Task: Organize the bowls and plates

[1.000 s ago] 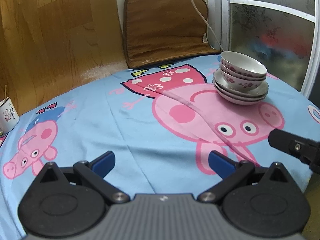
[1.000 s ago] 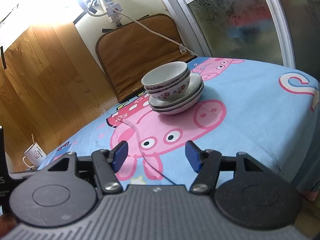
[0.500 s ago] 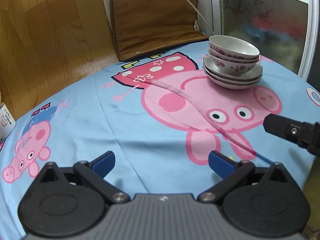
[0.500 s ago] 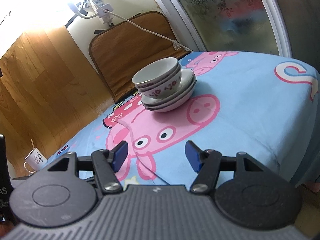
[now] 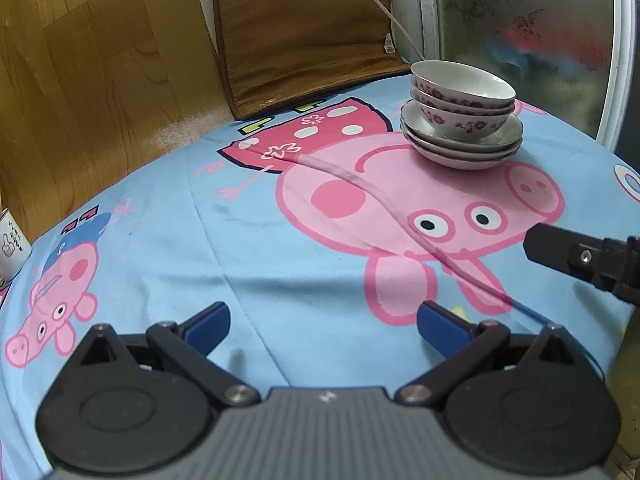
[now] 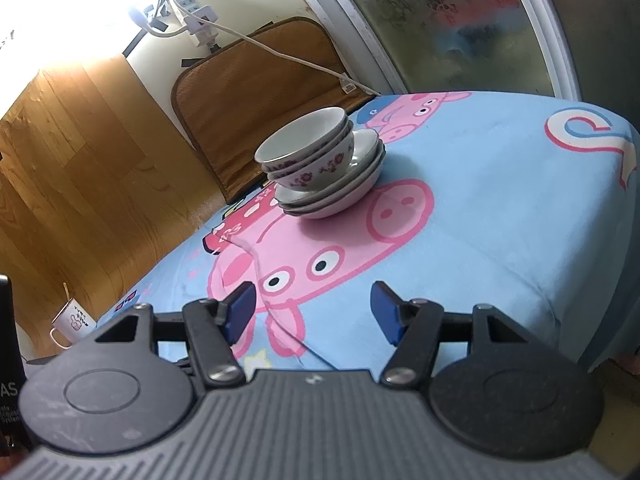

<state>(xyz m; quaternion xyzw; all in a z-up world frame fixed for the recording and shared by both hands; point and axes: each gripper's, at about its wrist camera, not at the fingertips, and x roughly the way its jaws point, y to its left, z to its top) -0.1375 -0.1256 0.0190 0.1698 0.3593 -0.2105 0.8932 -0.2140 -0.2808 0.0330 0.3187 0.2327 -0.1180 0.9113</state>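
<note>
A stack of white floral bowls (image 5: 464,98) (image 6: 308,148) sits on a stack of white plates (image 5: 460,146) (image 6: 340,194) at the far side of the table, which is covered with a blue cartoon-pig cloth (image 5: 280,248) (image 6: 500,208). My left gripper (image 5: 322,326) hovers open over the cloth's near part, well short of the dishes, with nothing between its blue pads. My right gripper (image 6: 312,312) is also open and empty near the front edge. One of its black fingers (image 5: 560,252) shows at the right of the left wrist view.
A brown cushion (image 5: 304,32) (image 6: 264,100) leans on the wall behind the dishes, with a white cable (image 6: 288,56) across it. A white mug (image 5: 12,246) (image 6: 74,322) stands at the far left. Wooden panelling lies left, a frosted glass door (image 6: 460,24) right.
Both views have shifted and rolled slightly; the dish stack looks a little nearer in each. The dishes have not moved, and both grippers stay open.
</note>
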